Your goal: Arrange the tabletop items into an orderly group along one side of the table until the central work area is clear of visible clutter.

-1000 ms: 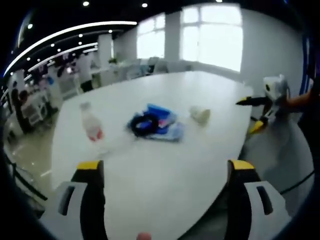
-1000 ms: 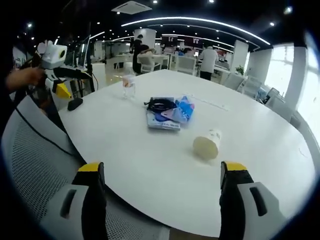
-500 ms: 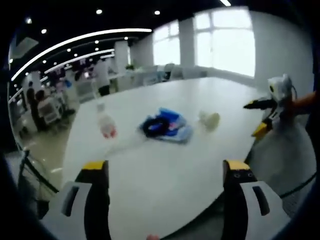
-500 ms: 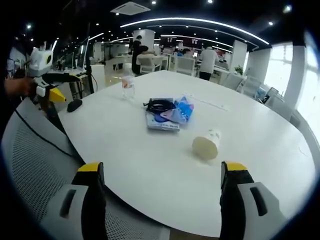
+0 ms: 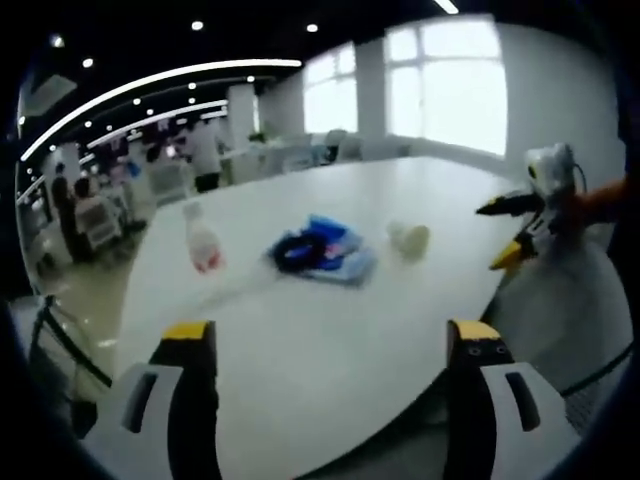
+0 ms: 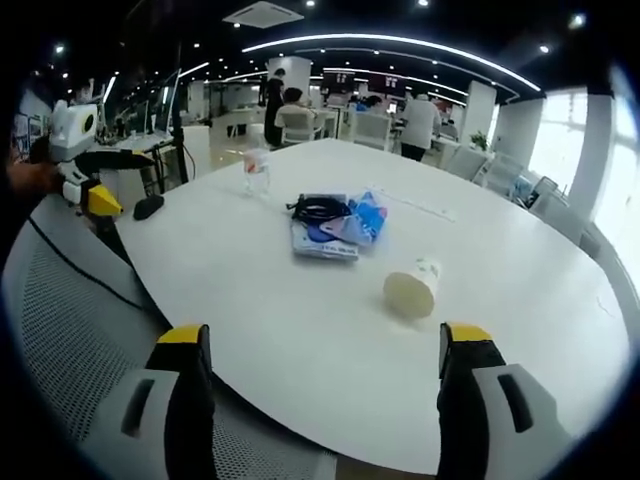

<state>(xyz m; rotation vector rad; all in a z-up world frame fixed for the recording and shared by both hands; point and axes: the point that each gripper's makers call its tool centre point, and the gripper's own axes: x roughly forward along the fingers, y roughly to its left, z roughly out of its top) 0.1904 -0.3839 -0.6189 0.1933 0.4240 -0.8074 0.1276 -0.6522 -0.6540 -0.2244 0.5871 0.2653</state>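
white bench [image 6: 300, 320] carries bottle [image 6: 257, 171], pouch pile [image 6: 330, 225], tipped cup [image 6: 411, 289] mid-surface; left gripper [image 5: 330, 345] and right gripper [image 6: 325, 345] jaws released, empty; nothing gathered yet; next: reach for cup

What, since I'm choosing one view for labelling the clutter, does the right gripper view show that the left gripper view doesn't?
Right gripper view: the left gripper held open beside the table's edge, and a small dark object on the table near it.
Left gripper view: the right gripper, open, off the table's edge.
Both: the white table, a bottle, a blue pile with a black cable, and a paper cup on its side.
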